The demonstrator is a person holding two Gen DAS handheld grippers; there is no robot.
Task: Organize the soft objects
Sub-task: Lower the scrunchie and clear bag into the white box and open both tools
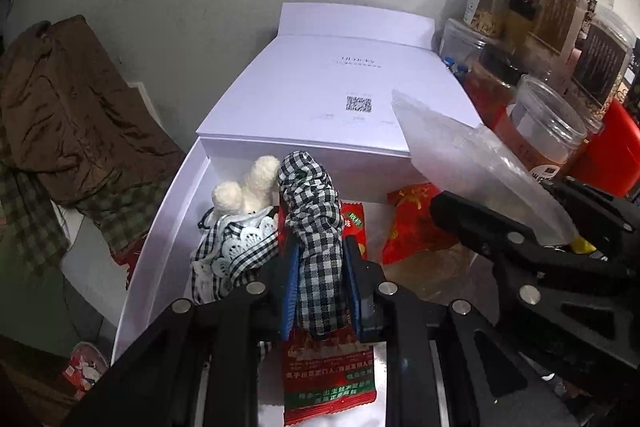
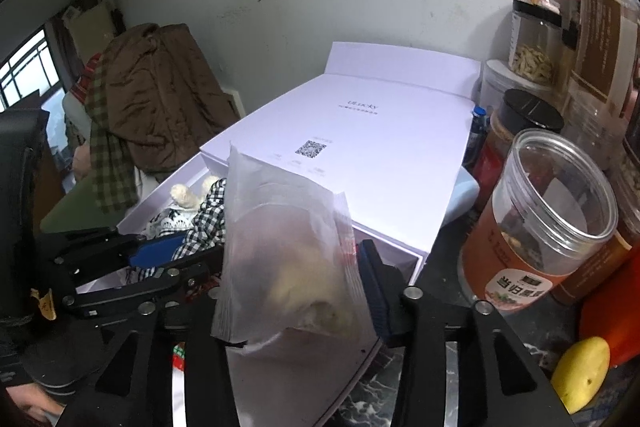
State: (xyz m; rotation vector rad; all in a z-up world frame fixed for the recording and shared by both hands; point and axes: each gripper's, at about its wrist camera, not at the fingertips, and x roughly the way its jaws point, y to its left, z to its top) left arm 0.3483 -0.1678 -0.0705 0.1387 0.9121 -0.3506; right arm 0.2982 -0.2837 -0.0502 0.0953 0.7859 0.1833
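My left gripper (image 1: 318,251) is shut on a black-and-white checked cloth (image 1: 316,227), pinched between its blue pads over the open white tray (image 1: 160,259). In the tray, a cream fluffy piece (image 1: 248,191) and a checked lace cloth (image 1: 236,251) lie to its left. Red snack packets (image 1: 328,379) lie below and to its right. My right gripper (image 2: 292,267) stands open with a translucent zip bag (image 2: 280,227) upright between its fingers. Its right pad (image 2: 376,287) is at the bag's edge; the left pad is hidden behind the bag. The right gripper (image 1: 504,199) is close on the left gripper's right.
A closed white box (image 2: 360,131) lies behind the tray against the wall. Jars and tins (image 2: 536,219) crowd the right side, with a red box (image 1: 604,155) and a yellow object (image 2: 580,375). A brown jacket (image 2: 152,99) hangs over a chair at left.
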